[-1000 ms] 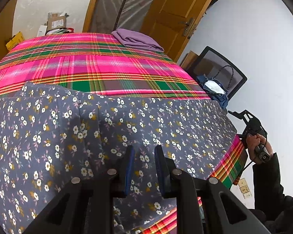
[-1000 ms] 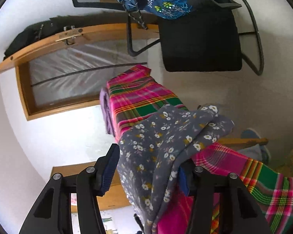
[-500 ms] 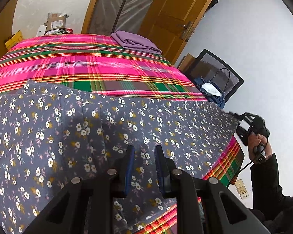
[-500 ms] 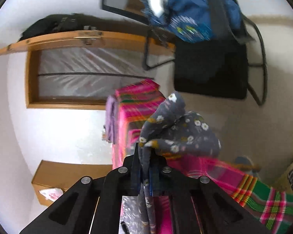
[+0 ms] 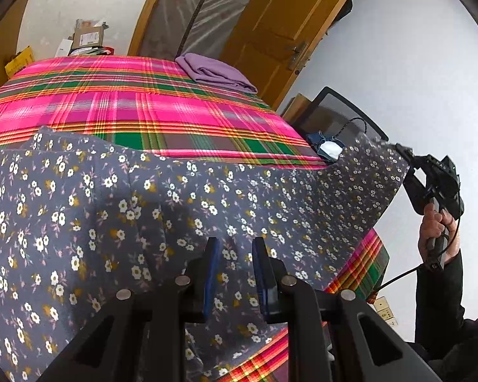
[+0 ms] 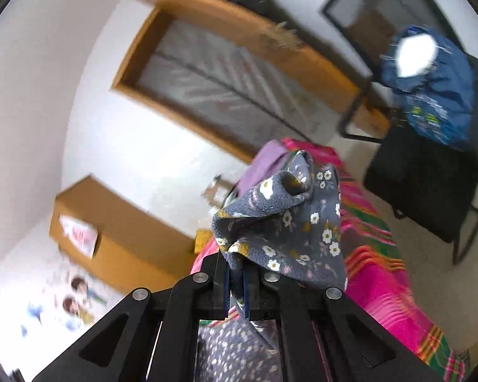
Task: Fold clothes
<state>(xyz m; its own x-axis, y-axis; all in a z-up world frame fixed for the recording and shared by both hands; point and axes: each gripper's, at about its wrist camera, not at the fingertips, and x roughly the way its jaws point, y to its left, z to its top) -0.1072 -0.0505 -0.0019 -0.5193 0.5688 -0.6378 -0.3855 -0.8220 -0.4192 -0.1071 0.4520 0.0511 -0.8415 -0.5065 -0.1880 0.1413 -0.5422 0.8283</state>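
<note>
Your floral garment (image 5: pixel 118 210) lies across the near side of the plaid bed (image 5: pixel 137 108). Your right gripper (image 6: pixel 236 281) pinches one raised corner, jaws closed on it. Your left gripper (image 5: pixel 233 273) hovers above the fabric, jaws narrowly parted. A purple cloth (image 5: pixel 213 71) lies beside the wooden door (image 5: pixel 280 31).

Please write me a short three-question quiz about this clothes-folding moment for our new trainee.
1. True or false: the right hand-held gripper is shut on a corner of the floral cloth.
2. Multiple choice: what lies folded at the far end of the plaid bed cover? A) a purple cloth B) a white towel C) a pair of jeans
3. Fill in: the left hand-held gripper hovers over the floral cloth with its jaws ____.

Key:
1. True; the right wrist view shows the corner pinched between the closed fingers.
2. A, the purple cloth.
3. Open, with a gap between the blue pads and nothing gripped.
</note>
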